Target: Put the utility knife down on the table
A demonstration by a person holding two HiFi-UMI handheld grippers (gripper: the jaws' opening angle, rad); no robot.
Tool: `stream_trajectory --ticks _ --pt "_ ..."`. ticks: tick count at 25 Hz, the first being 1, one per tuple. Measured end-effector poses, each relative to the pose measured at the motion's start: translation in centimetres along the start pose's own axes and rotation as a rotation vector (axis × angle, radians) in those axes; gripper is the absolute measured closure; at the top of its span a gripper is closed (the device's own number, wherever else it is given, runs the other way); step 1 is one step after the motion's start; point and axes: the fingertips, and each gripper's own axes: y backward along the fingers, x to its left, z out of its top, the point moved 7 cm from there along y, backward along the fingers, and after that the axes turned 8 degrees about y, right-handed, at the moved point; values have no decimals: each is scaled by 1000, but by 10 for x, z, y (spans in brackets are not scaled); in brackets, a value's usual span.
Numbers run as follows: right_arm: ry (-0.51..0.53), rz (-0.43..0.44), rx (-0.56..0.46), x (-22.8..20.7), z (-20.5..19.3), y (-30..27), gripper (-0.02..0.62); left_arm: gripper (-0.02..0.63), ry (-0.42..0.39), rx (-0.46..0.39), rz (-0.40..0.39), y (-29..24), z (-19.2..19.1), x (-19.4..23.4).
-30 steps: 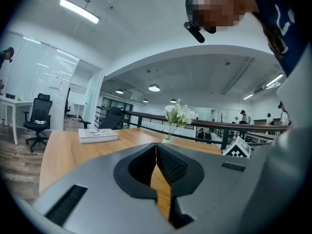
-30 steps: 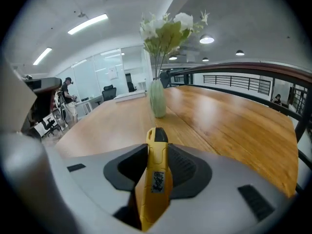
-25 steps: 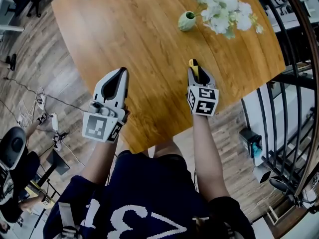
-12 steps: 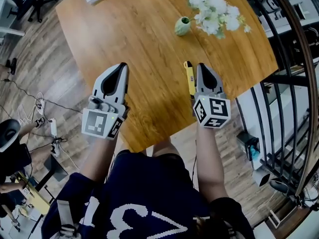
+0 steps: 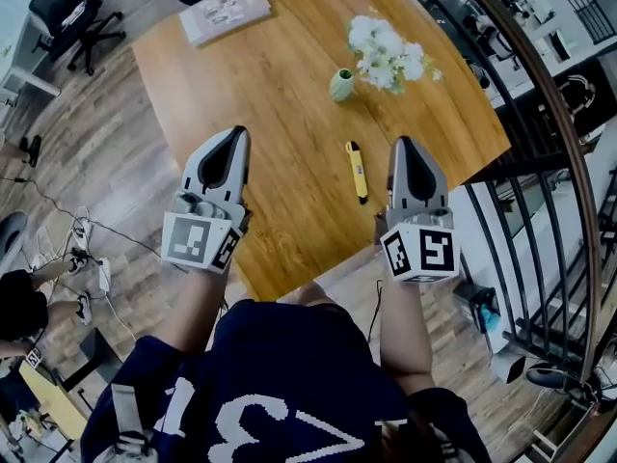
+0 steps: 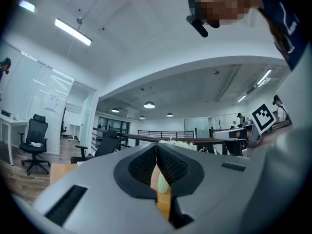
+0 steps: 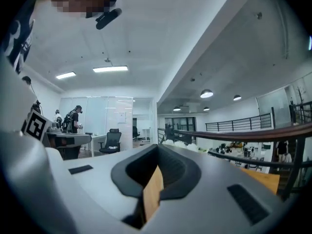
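Just left of the right gripper (image 5: 404,143), leaving the utility knife (image 5: 357,170) lying flat on the table (image 5: 280,75), free because placing seems done; holding its jaws, and those of the left gripper (image 5: 235,135), fully together on nothing, clear of the knife

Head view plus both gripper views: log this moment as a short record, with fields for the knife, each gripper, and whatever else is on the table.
knife: yellow utility knife lies flat on the wooden table, near its front edge, held by nothing
left gripper: jaws together, empty, left of the knife
right gripper: jaws together, empty, right of the knife, not touching it
also on table: small green vase with white flowers; flat booklet at the far edge
task state: knife is down
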Motion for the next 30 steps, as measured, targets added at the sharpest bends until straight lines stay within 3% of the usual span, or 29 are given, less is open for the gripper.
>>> stream_trajectory --ticks 4,9,14,30 --pt "43 -14 -69 5 33 20 571 591 -9 -25 -1 13 17 -7" --pt "23 17 -126 14 56 34 571 591 -11 -36 -2 25 29 -14" --pt "-24 30 -142 18 65 42 571 591 5 -47 -24 32 39 -23" --pt "-21 46 -158 28 72 52 571 591 -8 -47 -53 35 40 -33"
